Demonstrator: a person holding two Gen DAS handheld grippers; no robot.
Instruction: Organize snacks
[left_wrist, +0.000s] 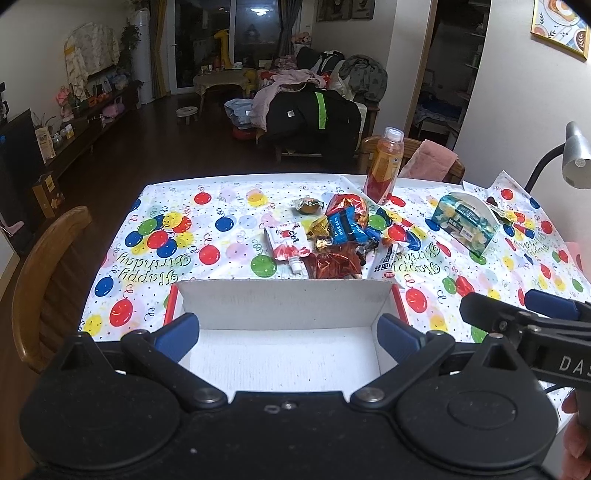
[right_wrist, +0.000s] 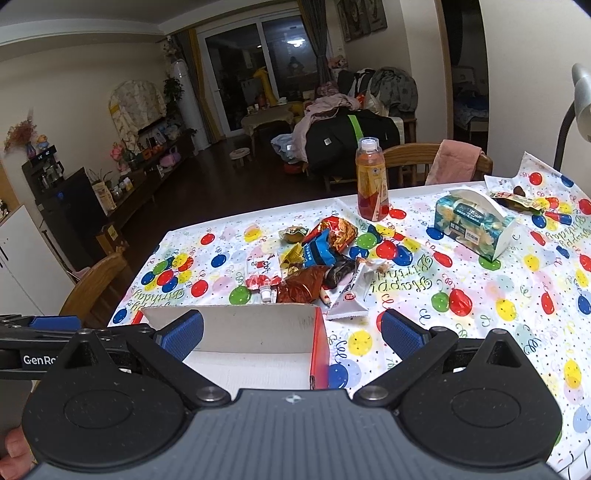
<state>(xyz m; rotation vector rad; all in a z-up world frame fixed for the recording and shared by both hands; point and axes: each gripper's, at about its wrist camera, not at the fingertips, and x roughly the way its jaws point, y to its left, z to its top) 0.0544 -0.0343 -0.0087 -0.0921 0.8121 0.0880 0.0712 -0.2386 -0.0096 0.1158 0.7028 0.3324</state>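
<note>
At the near edge of the worktop (left_wrist: 122, 258), which wears a balloon-print "Happy Birthday" cover, sits an open cardboard box (left_wrist: 284, 306): white inside, red on its outer walls, nothing in it. Just beyond its far wall lies the snack pile (left_wrist: 340, 236), roughly mid-worktop: a white-and-red spouted pouch (left_wrist: 286, 242), a blue packet (left_wrist: 341, 225), a crinkled red-brown foil bag (left_wrist: 334, 264), gold-wrapped pieces, a long white sachet (right_wrist: 349, 293) and a small round sealed cup (left_wrist: 306, 206). Behind the pile, toward the far edge, stands a capped bottle (left_wrist: 384, 166) of orange-red drink. A teal tissue box (left_wrist: 465, 221) lies toward the right side.

Left hand-held gripper (left_wrist: 288, 338): jaws spread wide, holding nothing, poised over the box's near end, blue pads either side of the box interior. The snacks lie well ahead of it, past the box.

Right hand-held gripper (right_wrist: 291, 332): jaws likewise wide apart and unloaded, level with the box's right wall, left pad over the box, right pad over bare cover. The two units sit side by side, both pointing toward the far edge. Fingertips of a hand (right_wrist: 14, 448) show at the lower left corner of the right wrist view.
</note>
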